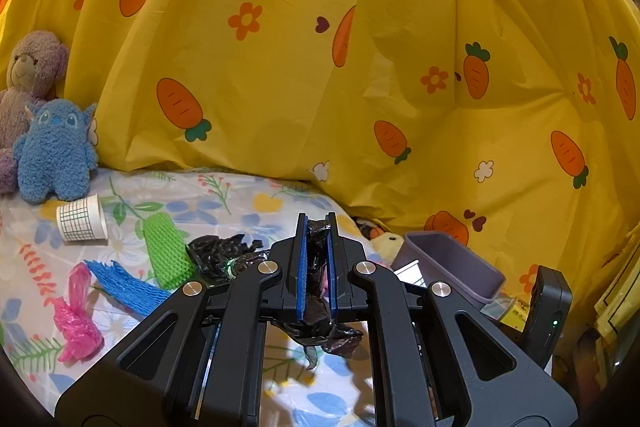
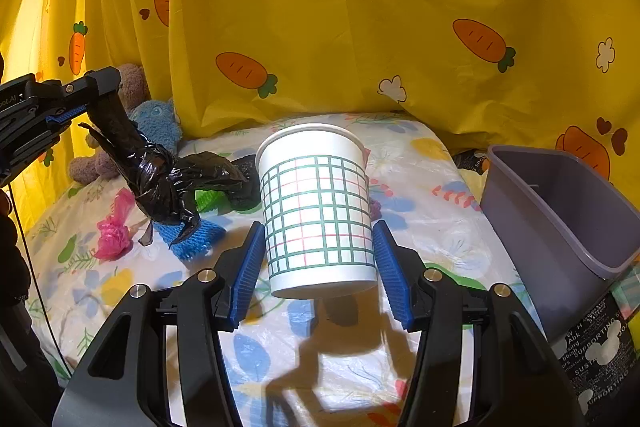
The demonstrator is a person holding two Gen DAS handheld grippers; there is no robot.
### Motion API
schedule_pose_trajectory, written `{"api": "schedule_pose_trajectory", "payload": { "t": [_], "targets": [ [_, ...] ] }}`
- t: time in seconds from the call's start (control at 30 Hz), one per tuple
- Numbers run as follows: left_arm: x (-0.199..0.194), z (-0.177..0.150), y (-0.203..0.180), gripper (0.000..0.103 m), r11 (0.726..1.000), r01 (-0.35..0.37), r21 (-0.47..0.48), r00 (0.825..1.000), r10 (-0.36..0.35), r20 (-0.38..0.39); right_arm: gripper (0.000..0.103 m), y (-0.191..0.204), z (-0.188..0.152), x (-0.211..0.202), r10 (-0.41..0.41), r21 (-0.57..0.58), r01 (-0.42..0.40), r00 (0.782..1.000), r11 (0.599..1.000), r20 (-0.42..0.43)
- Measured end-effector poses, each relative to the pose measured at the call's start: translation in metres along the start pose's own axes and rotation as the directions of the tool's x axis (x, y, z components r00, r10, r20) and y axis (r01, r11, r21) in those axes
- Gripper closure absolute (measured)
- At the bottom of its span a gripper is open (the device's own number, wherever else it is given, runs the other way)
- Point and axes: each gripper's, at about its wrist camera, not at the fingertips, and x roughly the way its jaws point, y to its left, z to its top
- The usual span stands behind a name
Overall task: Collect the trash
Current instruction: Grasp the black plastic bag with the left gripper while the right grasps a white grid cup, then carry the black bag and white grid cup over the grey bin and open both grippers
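A yellow carrot-print curtain [image 1: 280, 67] hangs behind a bed covered by a floral sheet [image 1: 224, 195]. In the left wrist view, the left hand-held gripper [image 1: 317, 259] is clenched on a black bag [image 1: 316, 267], whose crumpled end hangs below the pads. On the sheet lie a checked cup [image 1: 82, 219] on its side, a green net [image 1: 166, 251], a blue net [image 1: 124, 287], a pink bag [image 1: 78, 319] and more black plastic [image 1: 220, 255]; two plush toys [image 1: 52, 147] sit at the left, and a grey bin [image 1: 460, 267] stands to the right. In the right wrist view, the right hand-held gripper [image 2: 320, 251] grasps a second checked cup [image 2: 318, 211], upright and clear of the sheet, near the bin [image 2: 560, 227]. The left hand-held gripper [image 2: 68, 107] holds the black bag [image 2: 160, 179] dangling above the pink bag [image 2: 114, 231] and blue net [image 2: 192, 239].
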Motion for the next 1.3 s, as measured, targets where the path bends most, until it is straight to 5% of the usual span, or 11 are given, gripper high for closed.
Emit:
{"api": "schedule_pose_trajectory", "payload": {
  "t": [0.37,0.7,1.1,1.3],
  "targets": [
    [0.046,0.013,-0.077,0.096,0.986,0.16,0.053,0.987,-0.158,-0.042,0.049,-0.055,0.017,-0.029,-0.133,0.074,0.127,0.988,0.989,0.076],
    [0.121,0.012,-0.165,0.096,0.953,0.277,0.122,0.958,-0.264,-0.112,0.049,-0.158,0.026,-0.054,-0.384,0.244,0.351,0.918,0.904,0.1],
    [0.198,-0.008,-0.208,0.096,0.921,0.384,0.073,0.917,-0.37,-0.15,0.049,-0.211,0.014,-0.047,-0.455,0.325,0.422,0.89,0.846,0.03],
    [0.227,-0.033,-0.212,0.096,0.921,0.386,0.055,0.907,-0.368,-0.203,0.049,-0.217,0.011,-0.038,-0.467,0.319,0.442,0.884,0.839,0.003]
  ]
}}
